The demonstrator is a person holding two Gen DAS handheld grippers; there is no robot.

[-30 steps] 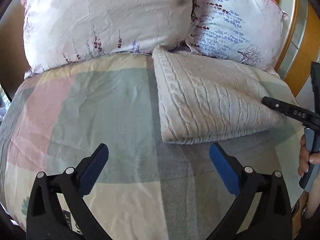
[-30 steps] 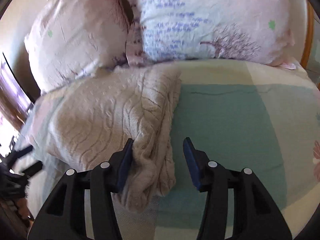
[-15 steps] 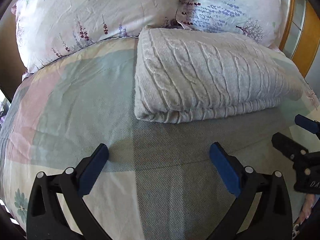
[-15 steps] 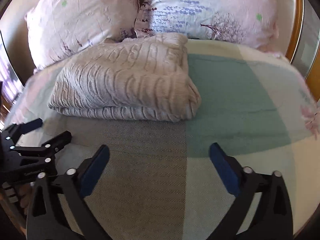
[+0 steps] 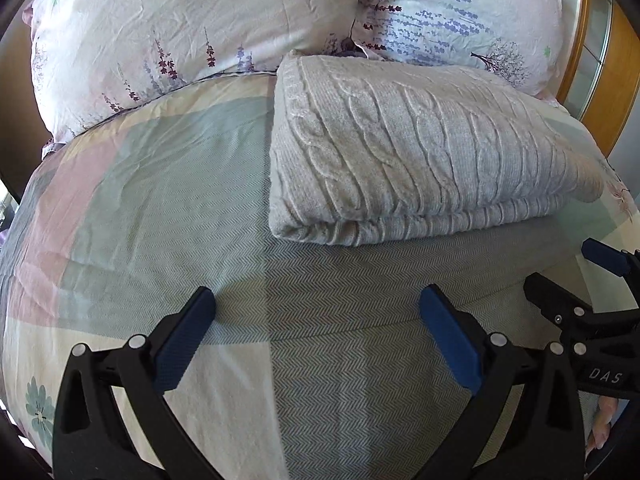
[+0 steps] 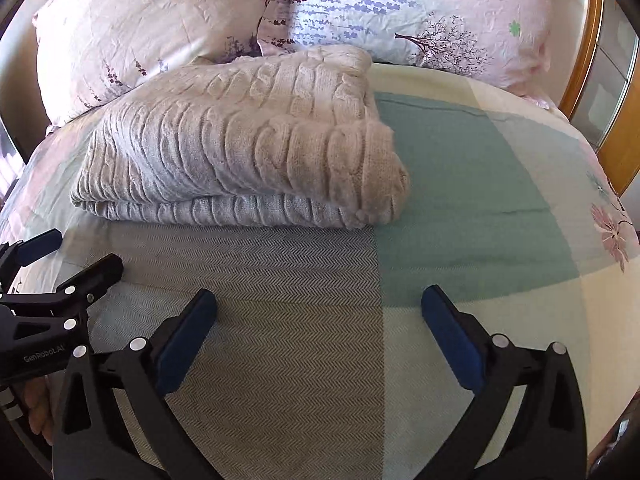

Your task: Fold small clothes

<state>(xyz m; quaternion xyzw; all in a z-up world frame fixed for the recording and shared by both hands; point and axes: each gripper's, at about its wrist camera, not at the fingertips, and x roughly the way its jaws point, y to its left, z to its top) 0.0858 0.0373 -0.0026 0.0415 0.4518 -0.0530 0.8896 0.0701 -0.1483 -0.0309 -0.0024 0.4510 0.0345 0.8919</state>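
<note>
A beige cable-knit sweater (image 5: 420, 152) lies folded in a thick rectangle on the patchwork bedspread (image 5: 160, 184), just in front of the pillows; it also shows in the right wrist view (image 6: 248, 148). My left gripper (image 5: 316, 320) is open and empty, over the bedspread a short way in front of the sweater. My right gripper (image 6: 320, 320) is open and empty, in front of the sweater's right end. Each gripper shows at the edge of the other's view: the right one (image 5: 576, 280) and the left one (image 6: 68, 256).
Two floral pillows (image 5: 192, 28) (image 5: 460, 12) lean at the head of the bed behind the sweater. A wooden bed frame (image 5: 612, 80) runs along the right side. The bedspread (image 6: 480, 200) spreads right of the sweater.
My right gripper let go of the sweater's edge, opened wide and drew back. My left gripper shifted so the sweater sits more central and nearer. The sweater now lies folded and at rest.
</note>
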